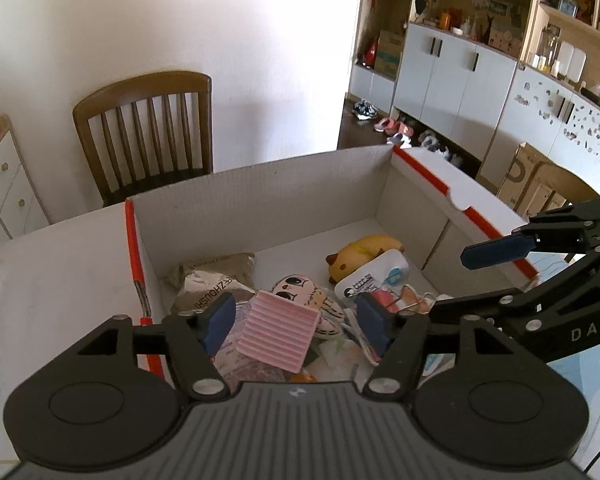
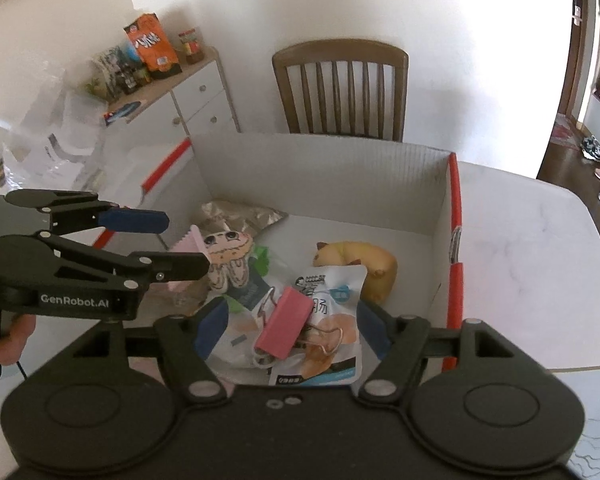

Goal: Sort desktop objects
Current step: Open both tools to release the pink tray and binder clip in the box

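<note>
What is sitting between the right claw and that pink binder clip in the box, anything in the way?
Nothing visible. The right claw is open above the cardboard box, and the pink binder clip lies on top of a white snack packet, fully exposed between the fingers. The left claw hovers off to the side over a pink ridged tray.

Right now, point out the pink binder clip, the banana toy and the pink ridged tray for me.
pink binder clip (image 2: 285, 322): right wrist view, middle of its pink body.
banana toy (image 2: 374, 270): right wrist view, its yellow curved back.
pink ridged tray (image 1: 277, 330): left wrist view, centre of its ridged face.
</note>
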`<state>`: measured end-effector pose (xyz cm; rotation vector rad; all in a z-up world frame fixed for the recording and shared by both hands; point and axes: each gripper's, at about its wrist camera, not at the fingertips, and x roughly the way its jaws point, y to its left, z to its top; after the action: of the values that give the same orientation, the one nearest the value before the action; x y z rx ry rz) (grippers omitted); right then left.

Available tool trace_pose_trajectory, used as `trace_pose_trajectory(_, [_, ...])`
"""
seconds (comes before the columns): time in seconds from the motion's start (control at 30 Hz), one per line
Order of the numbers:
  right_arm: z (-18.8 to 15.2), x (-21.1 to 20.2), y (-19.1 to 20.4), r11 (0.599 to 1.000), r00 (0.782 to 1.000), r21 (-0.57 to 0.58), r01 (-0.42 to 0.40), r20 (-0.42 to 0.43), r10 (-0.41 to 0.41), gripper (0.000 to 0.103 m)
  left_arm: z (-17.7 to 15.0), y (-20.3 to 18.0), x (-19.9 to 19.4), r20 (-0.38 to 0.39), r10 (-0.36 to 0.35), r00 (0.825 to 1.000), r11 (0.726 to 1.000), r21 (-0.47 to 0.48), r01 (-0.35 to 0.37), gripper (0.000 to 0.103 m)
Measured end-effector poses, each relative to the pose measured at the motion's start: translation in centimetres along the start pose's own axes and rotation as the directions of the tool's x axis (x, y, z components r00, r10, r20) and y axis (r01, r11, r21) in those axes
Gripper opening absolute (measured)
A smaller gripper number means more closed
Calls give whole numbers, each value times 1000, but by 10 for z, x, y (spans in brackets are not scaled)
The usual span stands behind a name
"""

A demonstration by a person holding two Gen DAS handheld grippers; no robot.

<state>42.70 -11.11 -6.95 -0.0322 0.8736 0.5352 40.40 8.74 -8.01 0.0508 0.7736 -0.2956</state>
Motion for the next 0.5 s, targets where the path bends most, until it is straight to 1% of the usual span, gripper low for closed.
trace_pose_trajectory(0.17, [-2, -18, 4, 1000, 1000, -8, -18, 23, 18, 71, -2, -7, -17, 13, 0, 1000, 1000, -10, 0, 66])
trace_pose_trajectory(0.23, [-3, -25, 6, 1000, 999, -11, -19, 35, 20, 74, -4, -10, -24, 25, -2, 1000, 1000, -11, 2, 66])
trace_pose_trajectory(0.43, [-6, -42, 14, 999, 998, -49, -21, 63, 24, 75, -9, -18, -42, 32, 17, 999, 999, -48, -15, 66])
trace_pose_trajectory(0.5, [-9, -47, 17, 998, 997, -58, -22, 72, 27, 78, -11, -21, -46, 30, 25, 999, 999, -48, -23, 66])
